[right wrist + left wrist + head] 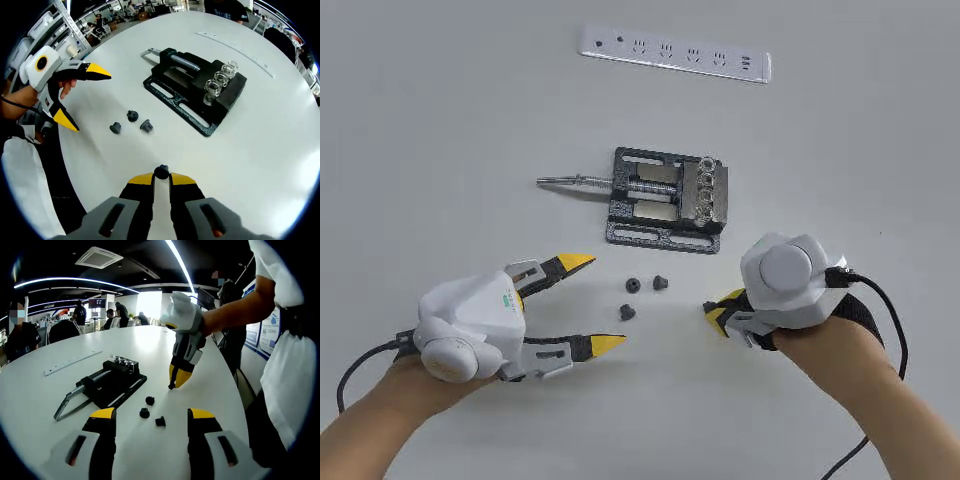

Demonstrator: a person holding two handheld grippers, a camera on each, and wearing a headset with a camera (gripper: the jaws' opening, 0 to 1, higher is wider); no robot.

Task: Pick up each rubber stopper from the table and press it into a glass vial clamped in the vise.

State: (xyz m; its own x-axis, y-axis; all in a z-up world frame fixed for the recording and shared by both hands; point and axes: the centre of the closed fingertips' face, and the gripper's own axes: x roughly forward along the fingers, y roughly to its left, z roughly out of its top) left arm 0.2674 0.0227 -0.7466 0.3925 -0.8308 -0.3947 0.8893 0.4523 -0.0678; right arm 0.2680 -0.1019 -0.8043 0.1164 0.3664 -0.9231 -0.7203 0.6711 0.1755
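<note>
Three dark rubber stoppers lie loose on the white table in front of the black vise. Several glass vials stand upright in a row in the vise. My left gripper is open just left of the loose stoppers, with nothing between its jaws. To their right, my right gripper is shut on another stopper, low over the table.
A white power strip lies beyond the vise. The vise's screw handle sticks out to the left. Cables trail from both grippers toward me. Several people stand or sit far off in the room.
</note>
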